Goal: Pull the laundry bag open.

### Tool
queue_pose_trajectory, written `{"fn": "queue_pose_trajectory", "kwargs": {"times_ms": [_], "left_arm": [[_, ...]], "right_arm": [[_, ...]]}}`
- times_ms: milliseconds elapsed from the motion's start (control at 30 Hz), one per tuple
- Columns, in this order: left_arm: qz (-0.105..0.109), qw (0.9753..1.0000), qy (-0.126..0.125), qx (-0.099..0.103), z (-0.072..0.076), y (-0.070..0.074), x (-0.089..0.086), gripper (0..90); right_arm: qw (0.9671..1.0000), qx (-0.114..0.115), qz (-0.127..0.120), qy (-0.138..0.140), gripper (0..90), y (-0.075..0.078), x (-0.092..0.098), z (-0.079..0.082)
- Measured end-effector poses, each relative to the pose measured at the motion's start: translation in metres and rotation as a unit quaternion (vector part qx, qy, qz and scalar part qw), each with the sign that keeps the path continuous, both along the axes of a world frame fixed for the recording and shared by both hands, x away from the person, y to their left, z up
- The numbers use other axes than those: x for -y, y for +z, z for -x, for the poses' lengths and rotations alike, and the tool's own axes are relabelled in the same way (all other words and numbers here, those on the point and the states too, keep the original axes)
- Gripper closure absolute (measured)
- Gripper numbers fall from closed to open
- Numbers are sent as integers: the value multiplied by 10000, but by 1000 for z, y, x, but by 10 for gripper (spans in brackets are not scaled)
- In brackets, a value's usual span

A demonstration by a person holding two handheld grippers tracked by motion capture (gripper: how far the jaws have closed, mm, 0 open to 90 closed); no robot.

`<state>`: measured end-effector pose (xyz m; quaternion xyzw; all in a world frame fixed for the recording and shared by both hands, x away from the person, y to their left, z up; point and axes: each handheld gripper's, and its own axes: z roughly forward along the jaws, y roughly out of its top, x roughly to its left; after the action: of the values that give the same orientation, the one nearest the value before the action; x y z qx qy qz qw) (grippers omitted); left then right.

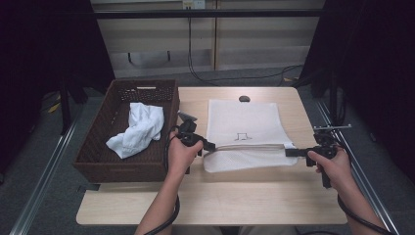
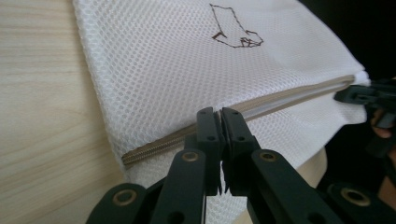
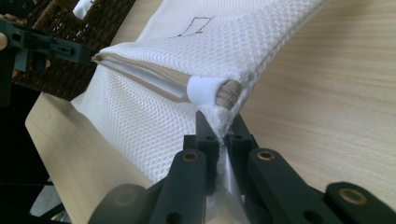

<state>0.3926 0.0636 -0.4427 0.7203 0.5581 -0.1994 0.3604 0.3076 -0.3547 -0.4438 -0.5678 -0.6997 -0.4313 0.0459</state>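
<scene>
Wooden surface [image 1: 235,196]: pale, mid-frame.
Mesh bag [image 1: 243,122]: white, centre.
Left claw [image 1: 209,145]: clamped on bag's zipper edge.
Right claw [image 1: 289,152]: clamped on bag's corner.
Wicker basket [image 1: 98,161]: left, holds white cloth [image 1: 139,128].
Room: dark sides, grey floor.

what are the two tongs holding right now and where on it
Both grip the white mesh laundry bag: left tongs shut at its zipper's left end, right tongs shut on the fabric corner at the zipper's other end.

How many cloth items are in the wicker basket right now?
1: a crumpled white cloth lies on the floor of the brown basket, left of the mesh laundry bag. Anything beneath it would be hidden.
</scene>
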Motion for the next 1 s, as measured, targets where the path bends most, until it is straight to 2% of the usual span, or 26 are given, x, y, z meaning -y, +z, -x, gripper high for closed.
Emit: {"fn": "queue_pose_trajectory", "kwargs": {"times_ms": [100, 133, 167, 200, 233, 267, 300, 333, 367, 400, 433, 500, 600, 700, 867, 1000], "left_arm": [[-26, 10000, -30, 52, 0, 1, -1, 875], [-18, 10000, -10, 10, 1, 2, 0, 875], [-78, 9999, -36, 56, 1, 2, 0, 875], [-65, 10000, -36, 49, 1, 2, 0, 875], [-54, 10000, -31, 30, 1, 2, 0, 875], [-452, 9988, 67, 153, 2, 3, 0, 878], [-713, 9967, 247, 313, 1, 3, -7, 877], [-227, 9993, 277, 75, -2, 1, -15, 877], [-158, 9996, 232, 90, -1, 4, -17, 877], [-198, 9994, 233, 185, 1, 9, -16, 877], [-217, 9993, 202, 226, 2, 11, -14, 877], [-379, 9987, 197, 292, 2, 11, -11, 877], [-314, 9991, 229, 160, 1, 8, -11, 877], [-351, 9991, 129, 206, 1, 9, -11, 876], [-291, 9993, 206, 124, 1, 8, -12, 875], [-298, 9991, 245, 192, 0, 9, -14, 875]], "right_arm": [[10000, -7, -45, -5, 881, 0, 0, 0], [10000, 5, -20, -24, 881, -1, 0, 0], [10000, -13, 44, -17, 880, -1, 0, 0], [10000, -28, -47, -5, 880, -1, 0, 0], [10000, -22, -19, -24, 881, -1, 0, 0], [10000, -8, 14, -23, 881, -1, 0, 0], [9998, 3, 168, -91, 881, 0, 1, 0], [9987, 85, 438, -265, 881, 1, 6, 1], [9991, 37, 245, -340, 881, 1, 15, 1], [9994, -16, -36, -352, 881, 0, 21, 2], [9992, -34, -218, -346, 881, 0, 27, 3], [9994, -4, -45, -355, 881, 1, 25, 3], [9994, 13, -35, -345, 881, 2, 24, 3], [9993, -9, -70, -366, 880, 0, 26, 3], [9993, -5, -123, -363, 880, 1, 27, 3], [9994, 15, -90, -335, 880, 2, 26, 3]]}}
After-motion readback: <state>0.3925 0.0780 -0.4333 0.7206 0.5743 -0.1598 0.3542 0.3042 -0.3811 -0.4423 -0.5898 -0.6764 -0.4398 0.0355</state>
